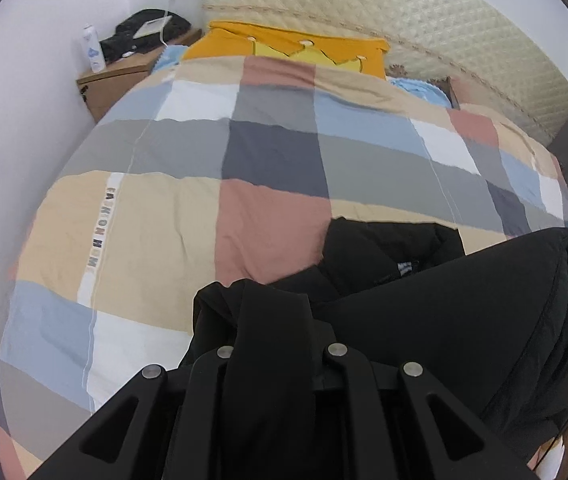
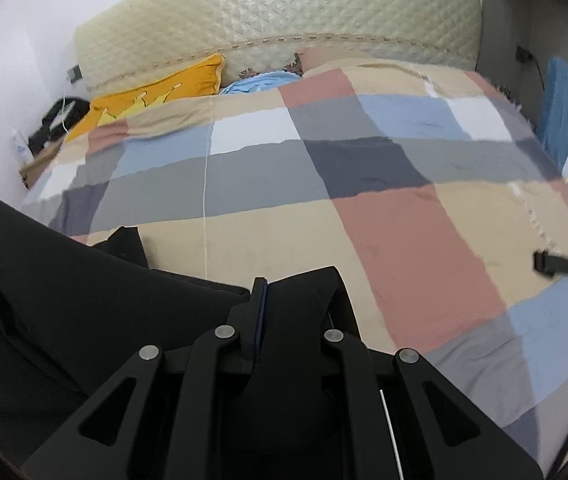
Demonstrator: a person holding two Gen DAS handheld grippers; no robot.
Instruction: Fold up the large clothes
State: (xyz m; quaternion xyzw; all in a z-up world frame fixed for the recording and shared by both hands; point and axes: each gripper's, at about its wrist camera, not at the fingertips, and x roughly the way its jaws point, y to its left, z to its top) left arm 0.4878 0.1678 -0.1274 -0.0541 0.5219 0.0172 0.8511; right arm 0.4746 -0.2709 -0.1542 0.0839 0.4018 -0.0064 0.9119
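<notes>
Black jacket held up over a bed with a patchwork quilt

The bed [image 1: 267, 184] fills a white-walled room; its quilt is soft cotton in flat squares of tan, pink, grey, blue, white and navy, lightly creased. Behind it stands a cream diamond-quilted headboard [image 1: 424, 20], with an orange pillow [image 1: 284, 46] against it and a wooden nightstand [image 1: 115, 80] in the corner. The jacket [image 1: 444, 320], smooth matte black cloth, hangs in folds at the near edge of the bed. The left gripper [image 1: 271, 320] is closed on a bunched fold of it; the right gripper [image 2: 279, 304] is clamped on another edge.
</notes>
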